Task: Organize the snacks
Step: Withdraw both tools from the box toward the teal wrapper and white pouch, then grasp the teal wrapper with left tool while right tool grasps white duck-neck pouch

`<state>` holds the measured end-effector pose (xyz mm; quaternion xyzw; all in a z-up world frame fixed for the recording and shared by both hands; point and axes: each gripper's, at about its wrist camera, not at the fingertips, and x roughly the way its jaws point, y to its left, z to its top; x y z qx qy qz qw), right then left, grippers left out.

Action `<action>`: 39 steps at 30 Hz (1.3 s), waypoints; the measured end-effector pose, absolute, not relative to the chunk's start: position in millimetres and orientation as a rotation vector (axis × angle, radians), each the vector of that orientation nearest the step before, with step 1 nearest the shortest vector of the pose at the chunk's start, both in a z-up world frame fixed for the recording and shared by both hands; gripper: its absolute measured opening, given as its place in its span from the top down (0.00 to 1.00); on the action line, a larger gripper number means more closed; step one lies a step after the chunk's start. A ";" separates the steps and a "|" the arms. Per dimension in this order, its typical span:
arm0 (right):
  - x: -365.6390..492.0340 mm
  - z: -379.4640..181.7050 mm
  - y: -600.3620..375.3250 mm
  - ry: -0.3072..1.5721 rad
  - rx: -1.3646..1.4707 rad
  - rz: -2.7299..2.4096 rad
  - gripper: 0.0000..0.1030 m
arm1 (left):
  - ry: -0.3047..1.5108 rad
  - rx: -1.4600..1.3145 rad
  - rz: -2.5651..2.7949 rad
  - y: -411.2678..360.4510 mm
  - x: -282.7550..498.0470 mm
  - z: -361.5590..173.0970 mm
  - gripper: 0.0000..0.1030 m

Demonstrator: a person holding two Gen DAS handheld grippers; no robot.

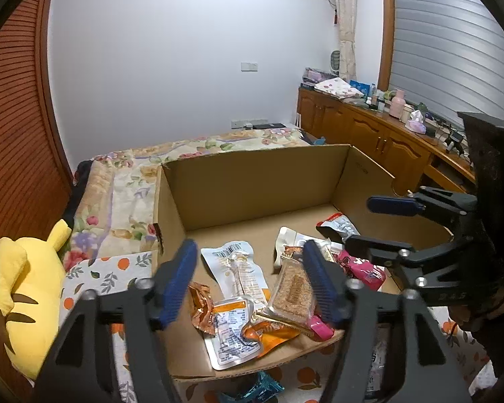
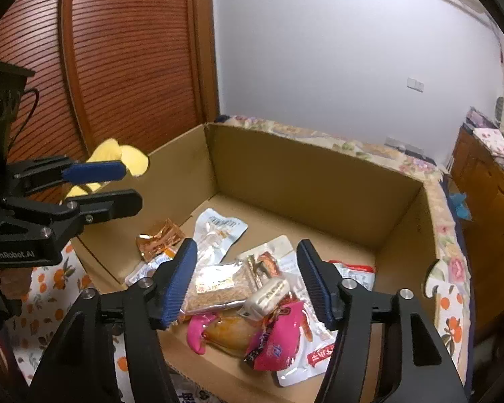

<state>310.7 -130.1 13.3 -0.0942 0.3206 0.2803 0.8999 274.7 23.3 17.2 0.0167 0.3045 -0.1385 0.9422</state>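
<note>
I have both tools hovering over the open cardboard box [image 1: 252, 174], which I'll use as my landmark: it sits on an orange-print cloth [image 1: 107, 268] with most of the snacks heaped on its floor toward the near wall. My left gripper [image 1: 250, 282] is spread wide with nothing between its blue pads, poised above the near part of the box over a silver sausage pouch [image 1: 238, 268] and a clear-wrapped sesame bar [image 1: 294, 290]. My right gripper [image 2: 247, 280] is likewise wide open and empty, above the pile at the near wall where a pink packet [image 2: 279, 339], a small white wrapped candy [image 2: 267, 295] and the sesame bar [image 2: 215, 288] overlap. An amber foil wrapper [image 2: 159, 238] lies by the box's left wall, and a red-and-white pouch [image 1: 337, 223] lies toward the right wall. At least 1 snack, a teal wrapper [image 1: 258, 388], sits just outside the near wall on the cloth, so I judge the sorting unfinished. A yellow plush toy [image 1: 27, 299] lies well left of the box. To do this well I'd pick 1 packet at a time, taking whatever lies on top first, and pinch a wrapper by its flat sealed edge so the slick film doesn't slide; I'd keep the 2 tools from crossing over the pile
</note>
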 end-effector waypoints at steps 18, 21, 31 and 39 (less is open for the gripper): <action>257.3 39.1 -147.9 0.581 -0.172 0.547 0.19 | 0.589 0.043 -0.285 24.7 223.4 28.5 0.32; 241.6 40.9 -148.5 0.572 -0.182 0.547 0.19 | 0.586 0.037 -0.285 26.8 210.3 27.3 0.32; 203.4 26.4 -154.2 0.605 -0.162 0.566 0.19 | 0.614 0.023 -0.283 37.0 182.8 5.0 0.32; 196.6 -4.5 -148.2 0.693 -0.193 0.603 0.19 | 0.696 0.005 -0.296 38.8 183.5 -33.1 0.32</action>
